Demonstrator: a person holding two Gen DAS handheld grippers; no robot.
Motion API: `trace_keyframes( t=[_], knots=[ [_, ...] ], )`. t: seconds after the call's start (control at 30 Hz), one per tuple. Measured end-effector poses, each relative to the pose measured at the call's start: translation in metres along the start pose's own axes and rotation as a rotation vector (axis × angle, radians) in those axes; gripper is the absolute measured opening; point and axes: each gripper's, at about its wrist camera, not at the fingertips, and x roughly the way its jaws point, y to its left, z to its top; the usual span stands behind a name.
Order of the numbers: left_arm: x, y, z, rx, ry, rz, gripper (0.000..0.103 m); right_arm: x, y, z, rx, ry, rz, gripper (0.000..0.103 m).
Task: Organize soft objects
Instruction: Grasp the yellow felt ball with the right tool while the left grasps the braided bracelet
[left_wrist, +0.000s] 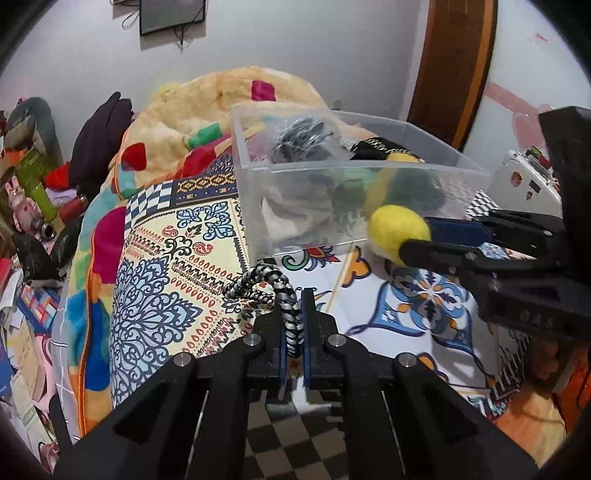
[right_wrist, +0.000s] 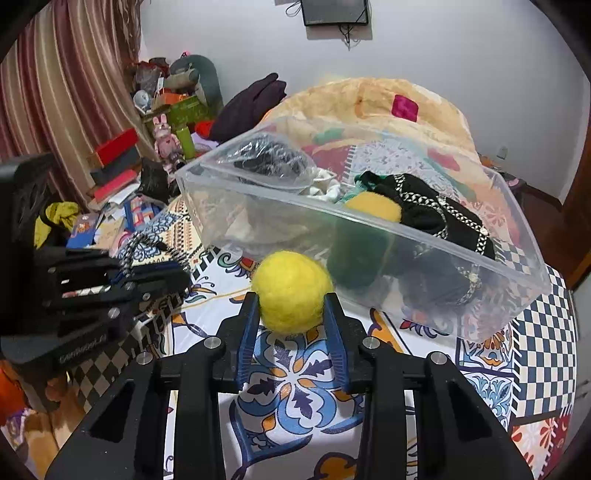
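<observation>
My left gripper (left_wrist: 291, 295) is shut on a black-and-white braided band (left_wrist: 266, 286), held just above the patterned bedspread in front of the clear plastic bin (left_wrist: 255, 206). My right gripper (right_wrist: 291, 295) is shut on a yellow felt ball (right_wrist: 291, 291), held near the bin's (right_wrist: 424, 240) front wall; the ball (left_wrist: 397, 227) and right gripper (left_wrist: 417, 236) also show at the right of the left wrist view. The left gripper (right_wrist: 173, 266) with the band (right_wrist: 144, 240) shows at the left of the right wrist view. The bin holds several soft things: a black piece with chain trim (right_wrist: 432, 206), another yellow ball (right_wrist: 375, 206), green and grey items.
A crumpled colourful blanket (left_wrist: 229, 107) lies behind the bin on the bed. A dark garment (left_wrist: 101, 136) and a cluttered pile of boxes, books and toys (right_wrist: 155, 129) lie at the far left, by a striped curtain (right_wrist: 62, 85). A wooden door (left_wrist: 454, 66) stands at the right.
</observation>
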Motion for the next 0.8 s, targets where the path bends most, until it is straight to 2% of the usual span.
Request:
trace_keyframes(
  t=[0.17,0.37,0.5,0.63,0.7,0.8],
  knots=[
    [-0.019,0.002,0.009,-0.014,-0.038,-0.030,0.005,-0.012,-0.003,0.002,0.020,-0.038,0.001,0.032],
    [-0.040,-0.007,0.037,0.003,-0.123,-0.046,0.005,-0.041,-0.010,0.011,0.030,-0.126,-0.016,0.031],
    [-0.046,-0.020,0.057,0.031,-0.172,-0.052,0.005,-0.062,-0.020,0.019,0.040,-0.190,-0.043,0.021],
    [-0.047,-0.031,0.072,0.044,-0.221,-0.041,0.005,-0.078,-0.032,0.025,0.075,-0.235,-0.029,0.020],
    [-0.045,-0.035,0.078,0.037,-0.232,-0.049,0.005,-0.082,-0.036,0.026,0.081,-0.241,-0.038,0.020],
    [-0.039,-0.039,0.086,0.036,-0.228,-0.059,0.005,-0.077,-0.042,0.022,0.086,-0.204,-0.035,0.021]
  ],
)
